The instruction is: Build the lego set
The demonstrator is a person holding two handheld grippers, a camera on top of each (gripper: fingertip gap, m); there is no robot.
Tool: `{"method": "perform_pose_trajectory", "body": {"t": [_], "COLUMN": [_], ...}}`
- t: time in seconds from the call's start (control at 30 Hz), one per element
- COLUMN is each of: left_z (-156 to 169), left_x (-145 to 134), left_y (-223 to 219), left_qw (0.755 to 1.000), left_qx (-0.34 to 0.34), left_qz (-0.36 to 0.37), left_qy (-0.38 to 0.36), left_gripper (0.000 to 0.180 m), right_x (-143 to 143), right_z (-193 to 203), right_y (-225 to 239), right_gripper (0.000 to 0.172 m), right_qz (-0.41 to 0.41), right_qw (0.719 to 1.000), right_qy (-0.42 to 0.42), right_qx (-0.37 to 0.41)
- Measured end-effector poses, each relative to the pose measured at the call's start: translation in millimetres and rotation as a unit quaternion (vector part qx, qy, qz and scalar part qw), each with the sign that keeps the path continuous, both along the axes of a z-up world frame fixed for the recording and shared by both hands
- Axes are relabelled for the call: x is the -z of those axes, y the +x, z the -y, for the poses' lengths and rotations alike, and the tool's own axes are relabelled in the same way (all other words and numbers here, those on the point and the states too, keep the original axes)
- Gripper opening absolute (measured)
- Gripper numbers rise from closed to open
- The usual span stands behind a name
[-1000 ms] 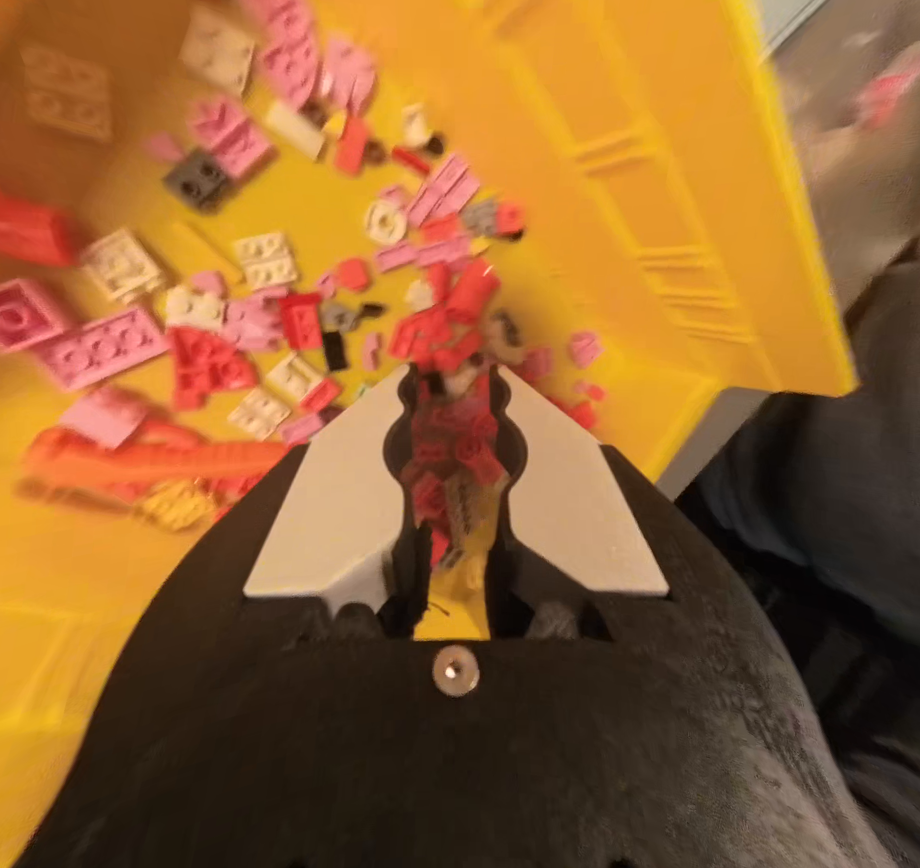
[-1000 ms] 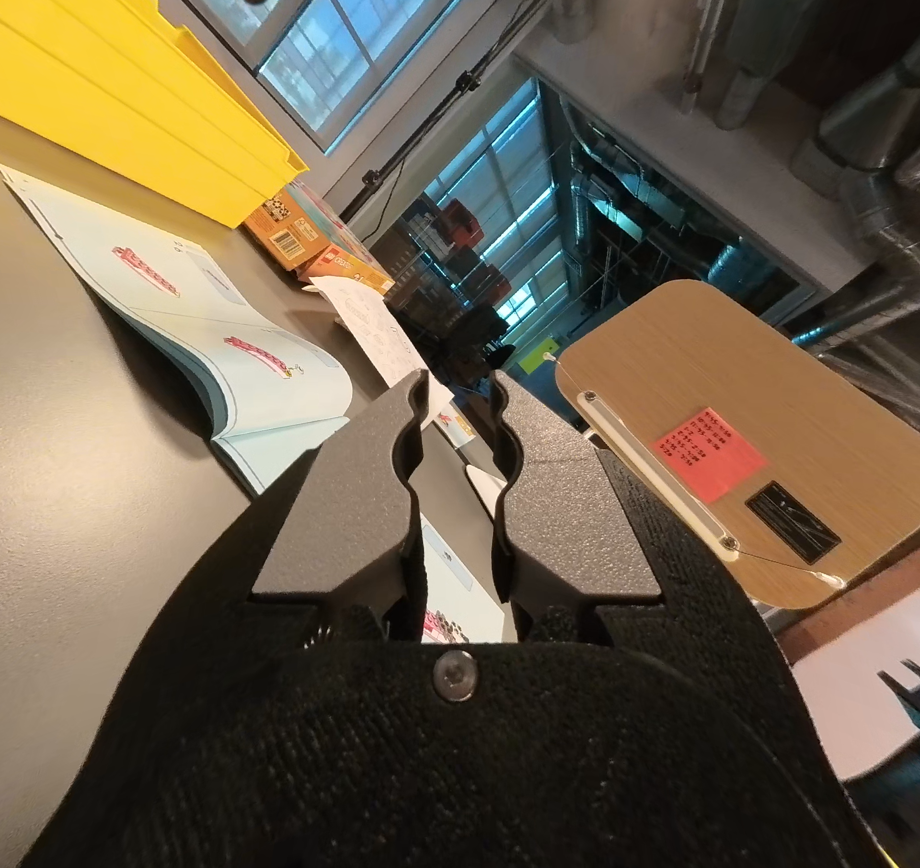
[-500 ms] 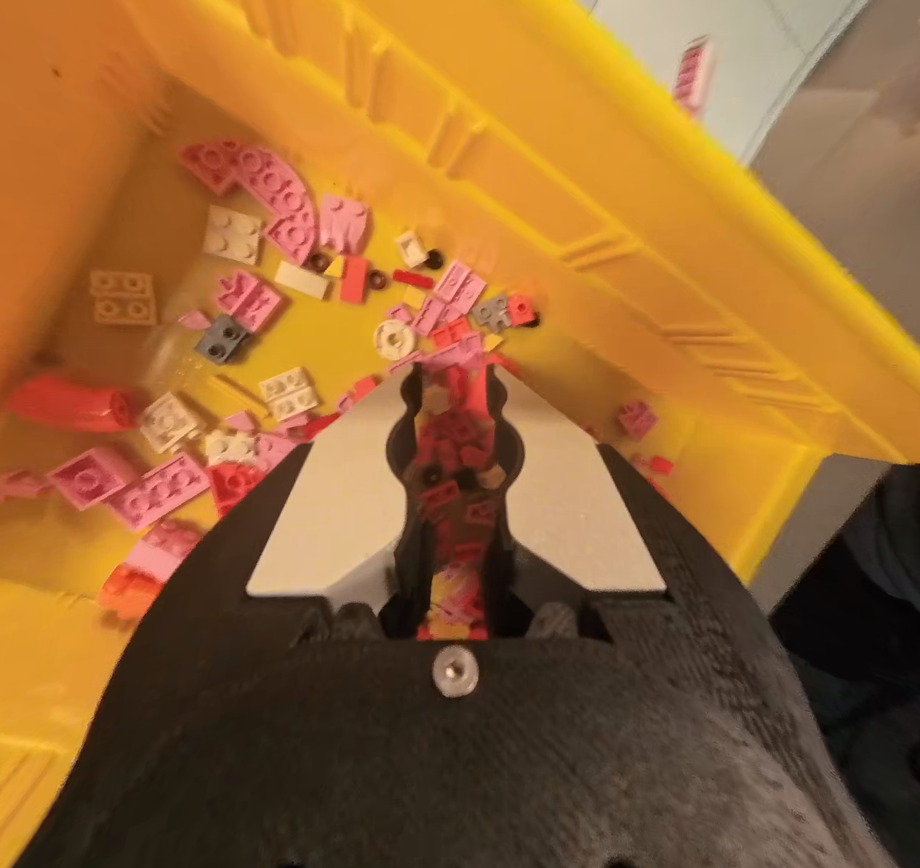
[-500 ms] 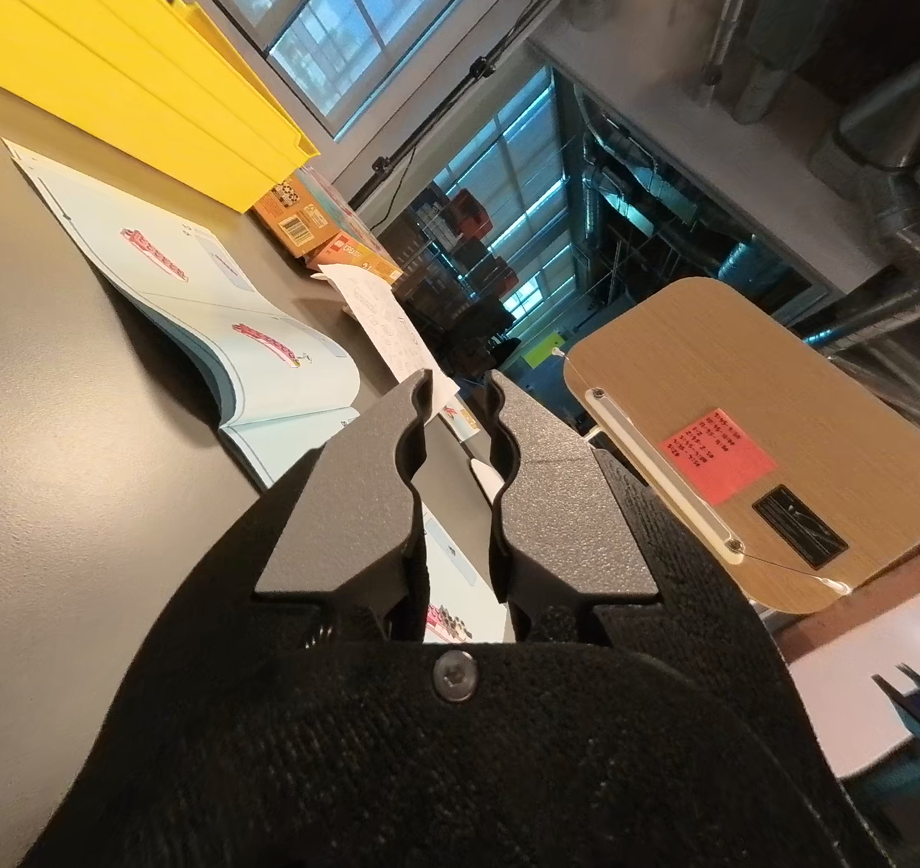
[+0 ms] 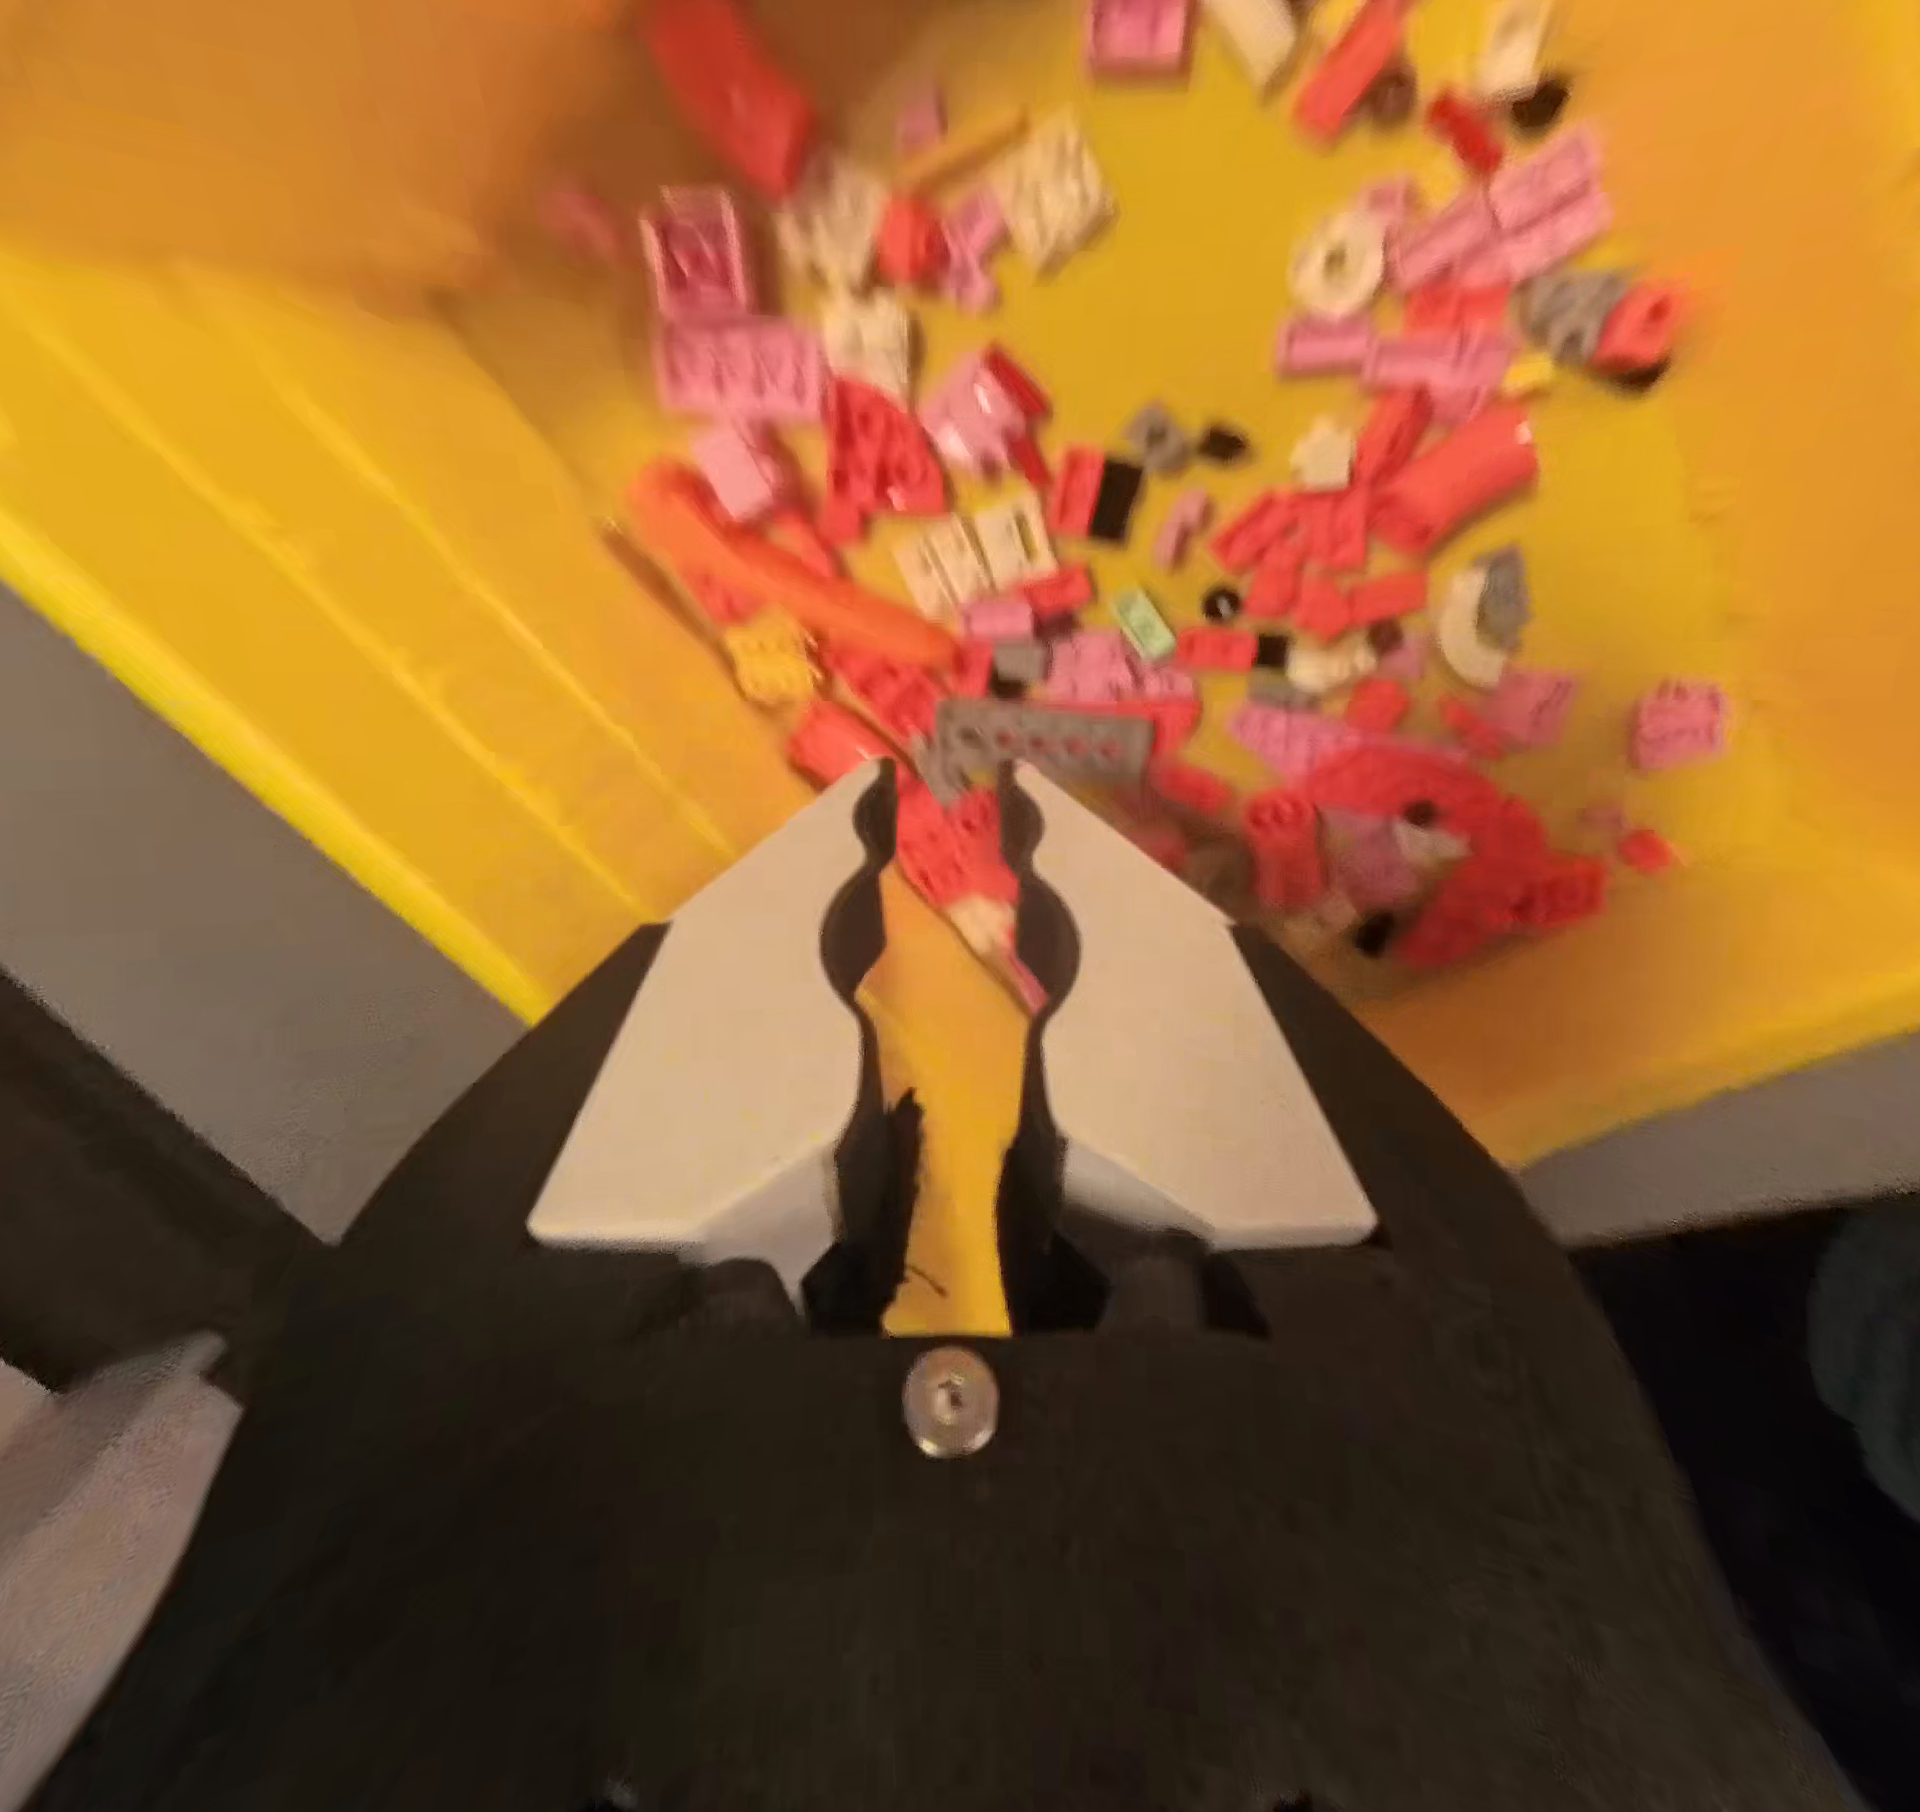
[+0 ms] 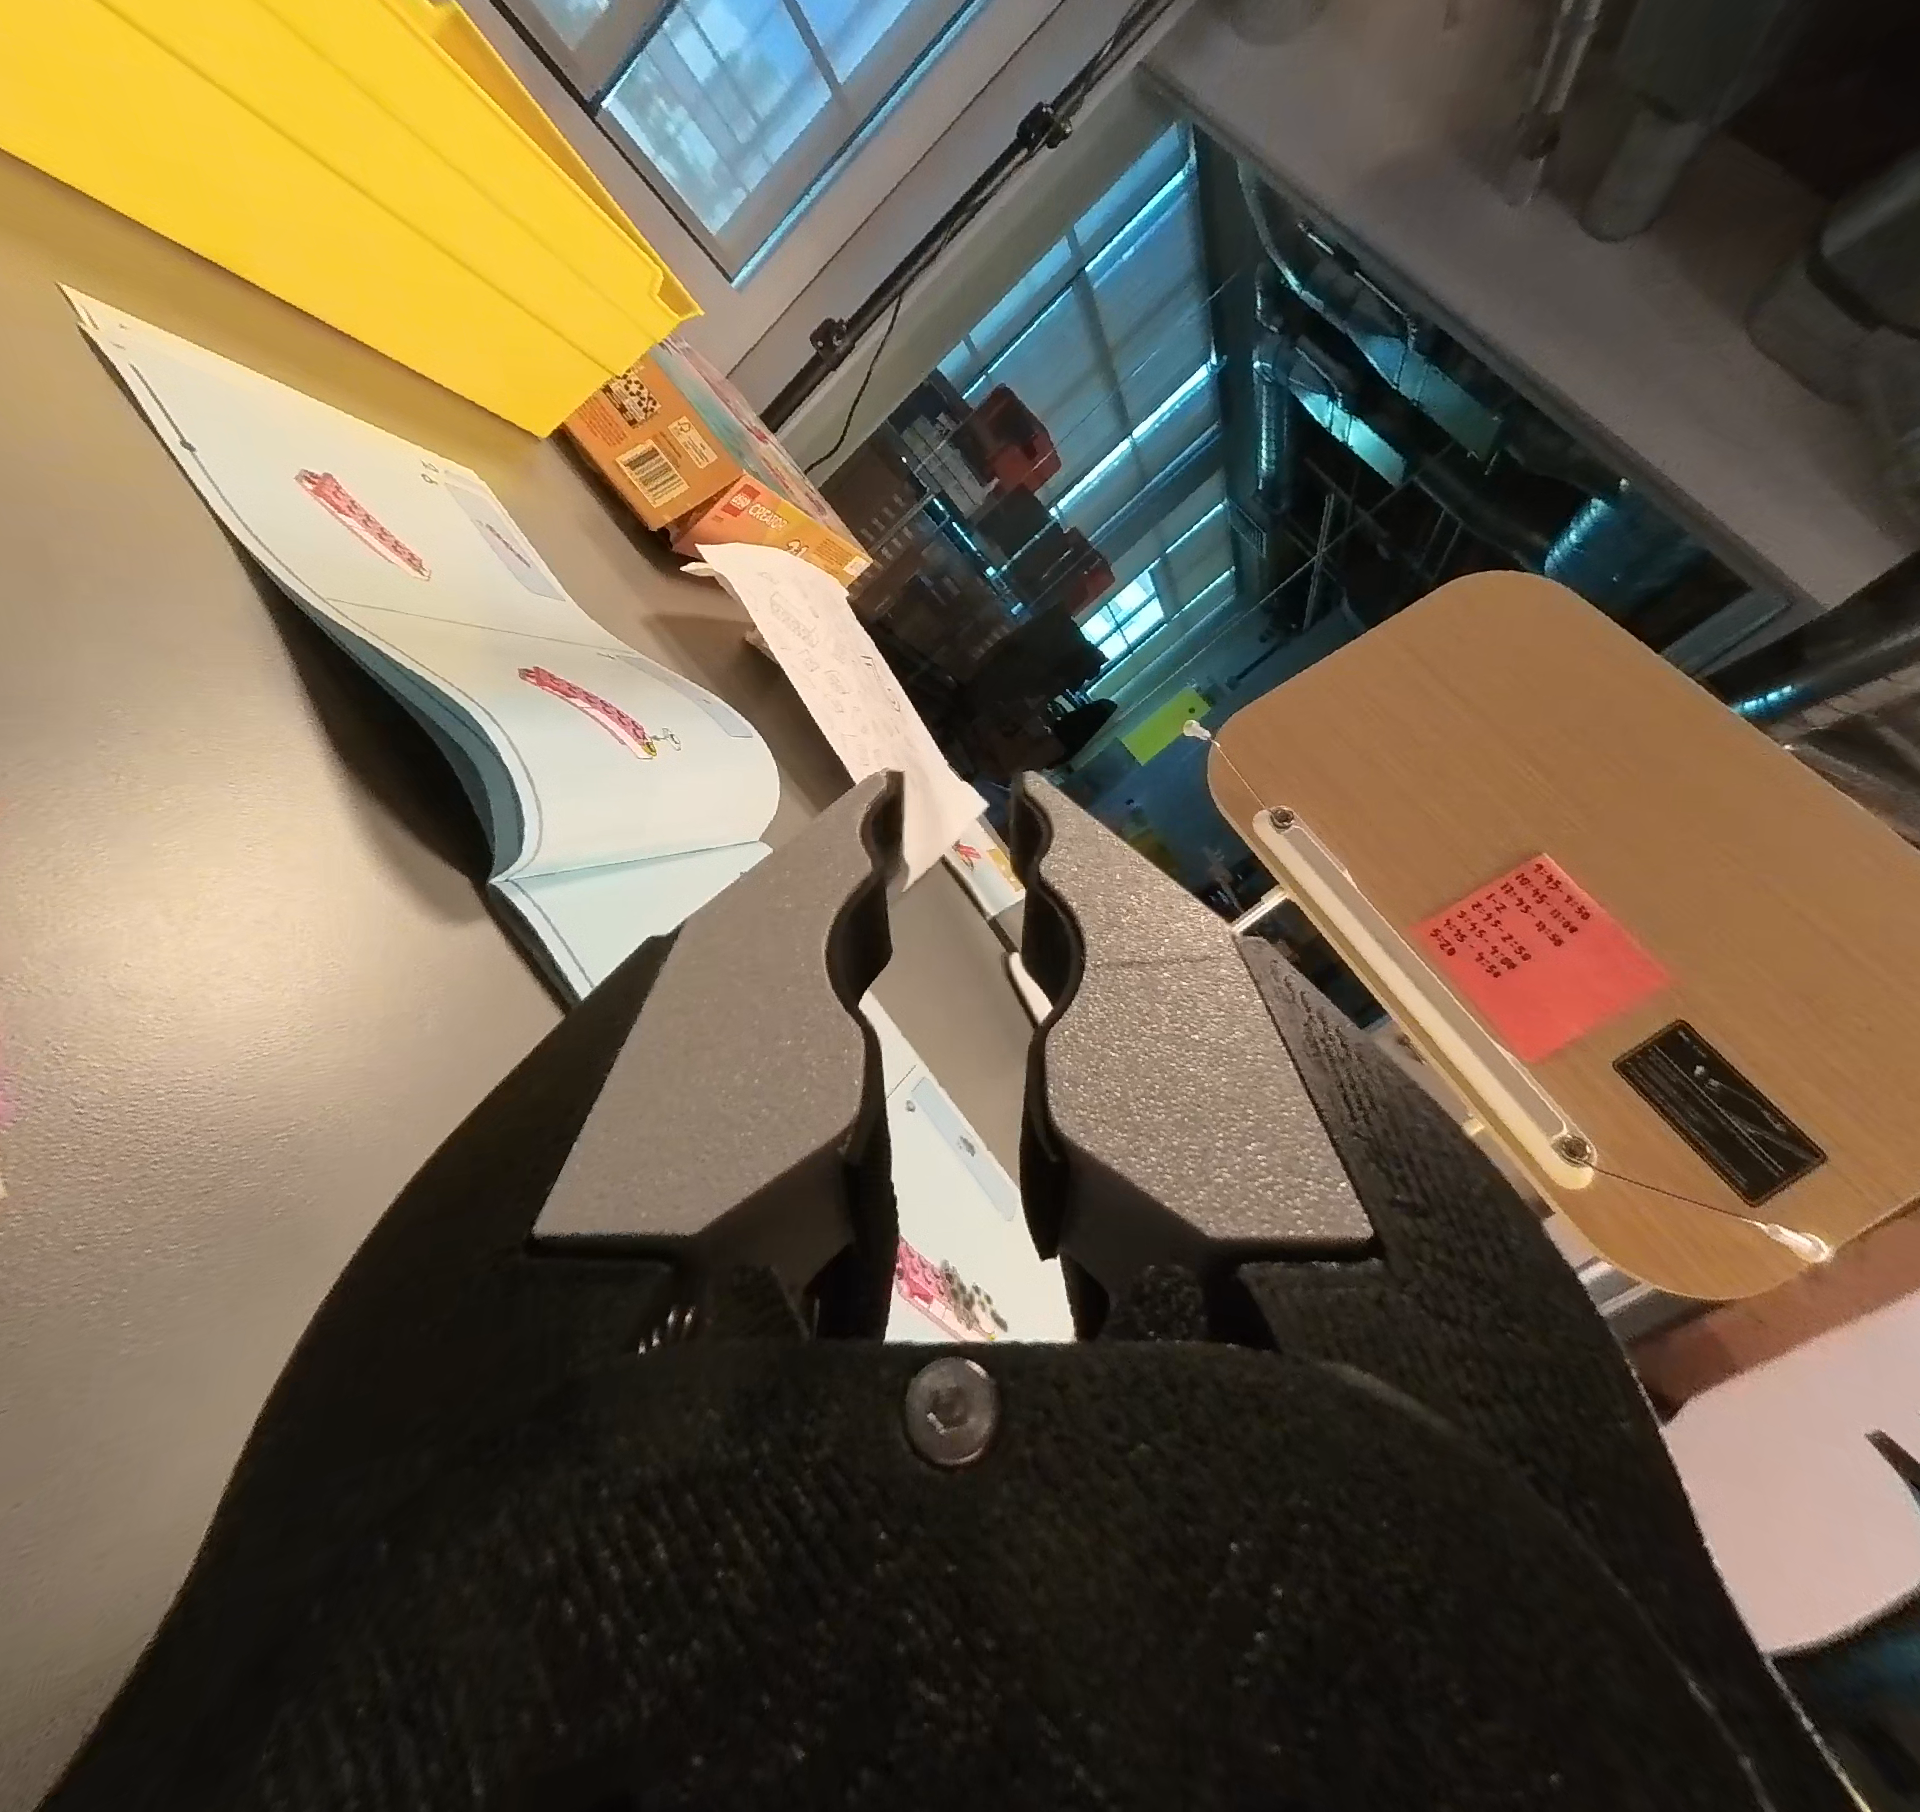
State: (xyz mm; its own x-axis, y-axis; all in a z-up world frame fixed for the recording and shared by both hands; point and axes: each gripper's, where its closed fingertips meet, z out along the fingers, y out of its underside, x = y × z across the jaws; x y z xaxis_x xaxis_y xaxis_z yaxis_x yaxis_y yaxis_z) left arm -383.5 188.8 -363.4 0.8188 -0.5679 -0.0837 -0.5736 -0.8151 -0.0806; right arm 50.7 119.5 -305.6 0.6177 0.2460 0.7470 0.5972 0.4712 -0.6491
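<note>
In the left wrist view my left gripper (image 5: pixel 945 775) hangs over the inside of a yellow bin (image 5: pixel 436 682). Many loose pink, red, white and grey bricks lie on the bin's floor. Its white fingers (image 5: pixel 748 1014) stand a little apart, and the yellow floor and a blurred red brick (image 5: pixel 951 853) show through the gap. A grey plate with holes (image 5: pixel 1039 749) lies just past the tips. In the right wrist view my right gripper (image 6: pixel 951 791) is open with nothing between its black fingers (image 6: pixel 748 1035). It is tilted low over a dark table (image 6: pixel 156 827).
An open light-blue instruction booklet (image 6: pixel 499 661) lies on the table ahead of the right gripper, beside a white sheet (image 6: pixel 842 702). Farther back are a yellow bin (image 6: pixel 312 162) and cardboard boxes (image 6: pixel 675 453). A wooden board (image 6: pixel 1558 879) with a red sticker stands at the right. About 45 centimetres separates my left fingertips from my right. To the blurred red brick (image 5: pixel 951 853): left tips about 5 centimetres, right tips about 45 centimetres.
The left gripper has swung fast across the bin towards its near wall, blurring the view, and its fingers have drawn closer together. The right gripper has barely moved.
</note>
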Motion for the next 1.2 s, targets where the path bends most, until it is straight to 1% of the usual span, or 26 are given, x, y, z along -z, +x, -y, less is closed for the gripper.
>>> {"method": "perform_pose_trajectory", "body": {"t": [0.07,0.1,0.17,0.23,0.33,0.4,0.47,0.57,0.67,0.7,0.77,0.8,0.83,0.9,0.93,1.0,1.1,1.2], "left_z": [26.9,36.8,48.5,53.3,50.7,50.6,53.7,60.3,55.6,51.9,41.0,31.5,21.1,1.4,-3.4,2.0,25.4,39.1], "left_x": [5.8,9.3,16.4,22.4,25.0,26.7,29.1,31.6,35.0,35.2,30.8,26.6,22.6,15.3,13.0,14.5,22.3,23.8], "left_y": [1.3,-2.7,-15.7,-18.1,-18.4,-22.9,-27.5,-26.7,-13.6,-2.7,27.3,33.3,31.7,20.4,15.9,15.9,33.9,52.4], "left_qw": [0.997,0.995,0.991,0.988,0.988,0.985,0.981,0.975,0.982,0.987,0.994,0.995,0.997,1.000,1.000,1.000,0.995,0.987], "left_qx": [-0.019,-0.021,-0.016,-0.012,-0.012,-0.015,-0.012,-0.001,0.009,0.012,0.008,0.003,0.002,0.010,0.014,0.019,0.033,0.070], "left_qz": [0.007,-0.009,-0.059,-0.075,-0.088,-0.112,-0.140,-0.156,-0.119,-0.082,0.024,0.051,0.052,0.024,0.011,0.012,0.066,0.114], "left_qy": [-0.073,-0.097,-0.122,-0.133,-0.127,-0.128,-0.137,-0.157,-0.146,-0.137,-0.109,-0.084,-0.054,0.005,0.020,0.000,-0.071,-0.094], "left_gripper": [0.000,0.000,0.000,0.000,0.000,0.000,0.000,0.000,0.000,0.000,0.000,0.000,0.000,0.000,0.000,0.000,0.000,0.000], "right_x": [0.2,0.2,0.3,0.1,0.4,0.4,0.5,0.1,-0.1,0.0,0.0,0.0,0.2,0.3,0.5,0.7,0.9,1.3], "right_z": [0.0,0.1,0.1,0.2,0.6,0.7,0.7,0.9,1.0,1.0,1.2,1.3,1.3,1.3,1.3,1.2,1.2,1.4], "right_y": [-0.6,-0.9,-1.0,-1.3,-2.0,-2.3,-2.4,-2.4,-2.3,-2.4,-2.6,-2.7,-2.8,-2.8,-2.8,-2.8,-2.8,-3.0], "right_gripper": [0.018,0.018,0.018,0.018,0.017,0.017,0.017,0.017,0.017,0.017,0.016,0.016,0.016,0.016,0.016,0.016,0.016,0.016], "right_qz": [0.000,0.000,0.000,0.000,0.002,0.004,0.004,0.004,0.003,0.003,0.004,0.004,0.004,0.005,0.005,0.006,0.008,0.010], "right_qw": [1.000,1.000,1.000,1.000,1.000,1.000,1.000,1.000,1.000,1.000,1.000,1.000,1.000,1.000,1.000,1.000,1.000,1.000], "right_qy": [-0.001,-0.001,-0.002,-0.001,-0.001,0.000,0.000,0.000,0.000,0.000,-0.001,-0.001,-0.001,-0.001,-0.002,-0.002,-0.002,-0.003], "right_qx": [-0.001,-0.002,-0.002,-0.002,-0.002,-0.002,-0.001,-0.001,-0.002,-0.002,-0.002,-0.003,-0.003,-0.002,-0.002,-0.002,-0.001,-0.001]}}
